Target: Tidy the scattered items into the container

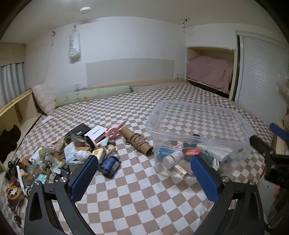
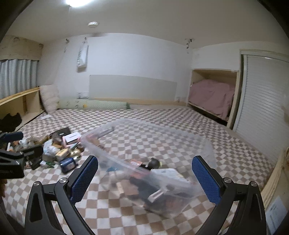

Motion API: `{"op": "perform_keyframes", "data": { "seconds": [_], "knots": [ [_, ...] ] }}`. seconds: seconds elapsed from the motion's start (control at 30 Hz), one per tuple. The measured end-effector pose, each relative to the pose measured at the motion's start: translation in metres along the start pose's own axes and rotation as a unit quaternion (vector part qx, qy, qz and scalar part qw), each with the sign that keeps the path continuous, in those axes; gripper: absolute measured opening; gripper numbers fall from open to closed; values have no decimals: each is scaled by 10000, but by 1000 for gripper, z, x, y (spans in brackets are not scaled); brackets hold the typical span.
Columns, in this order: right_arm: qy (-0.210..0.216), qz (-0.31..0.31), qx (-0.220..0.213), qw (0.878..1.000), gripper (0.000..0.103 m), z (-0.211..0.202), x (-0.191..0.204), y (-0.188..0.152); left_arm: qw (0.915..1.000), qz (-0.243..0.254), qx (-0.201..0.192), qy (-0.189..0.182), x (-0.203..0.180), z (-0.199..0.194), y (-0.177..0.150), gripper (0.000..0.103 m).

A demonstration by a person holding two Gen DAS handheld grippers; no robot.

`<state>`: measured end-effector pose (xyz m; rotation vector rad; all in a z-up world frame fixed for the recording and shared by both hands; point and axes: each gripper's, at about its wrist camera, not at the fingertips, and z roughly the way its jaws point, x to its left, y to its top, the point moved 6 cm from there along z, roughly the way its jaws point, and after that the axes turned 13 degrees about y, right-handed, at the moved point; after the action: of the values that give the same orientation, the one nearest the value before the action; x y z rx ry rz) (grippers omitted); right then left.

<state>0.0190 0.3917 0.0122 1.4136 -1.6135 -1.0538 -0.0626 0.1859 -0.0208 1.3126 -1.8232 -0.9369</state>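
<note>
Overhead, a round ceiling lamp [image 1: 85,9] lights a small white-walled bedroom whose working surface is a bed spread with a brown-and-white checkered cover [image 1: 137,182]. At the far edge of the cover, a green bolster [image 1: 94,95] lies along a grey headboard panel [image 1: 130,71], with a fluffy white pillow [image 1: 45,99] propped at its left end. Grey curtains [image 1: 10,81] hang at the far left over a low wooden shelf [image 1: 21,108]. On the right, a wall niche holds pink bedding [image 1: 209,72], next to a white slatted sliding door [image 1: 261,79].

The clear plastic container [image 1: 198,115] sits on the cover right of centre, already holding a white bottle, a red packet and other small things; in the right wrist view it is blurred. The scattered items [image 1: 59,155] are heaped on the near left of the cover, with a cardboard tube wound with twine [image 1: 137,141] lying between the heap and the container.

The left gripper [image 1: 144,173] hovers over bare cover with its blue pads wide apart and nothing between them. The right gripper [image 2: 144,173] is likewise spread wide, holding nothing, facing the container.
</note>
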Motion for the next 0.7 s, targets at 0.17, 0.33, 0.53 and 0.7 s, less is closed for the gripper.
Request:
{"op": "perform_keyframes", "data": {
  "seconds": [0.17,0.33,0.53,0.7],
  "knots": [
    [134,45,54,9999,103,-1,10,-6,9997,-149,-50,163,19,-12,-7,103],
    [203,79,52,9997,103,-5,17,-9,9991,-247,-92,345,37,-21,-12,103],
    [230,110,23,9997,103,-6,19,-8,9977,-435,-129,494,56,-30,-18,103],
    [267,41,9,9996,103,-7,25,-6,9971,-482,-120,571,64,-33,-21,103]
  ]
}}
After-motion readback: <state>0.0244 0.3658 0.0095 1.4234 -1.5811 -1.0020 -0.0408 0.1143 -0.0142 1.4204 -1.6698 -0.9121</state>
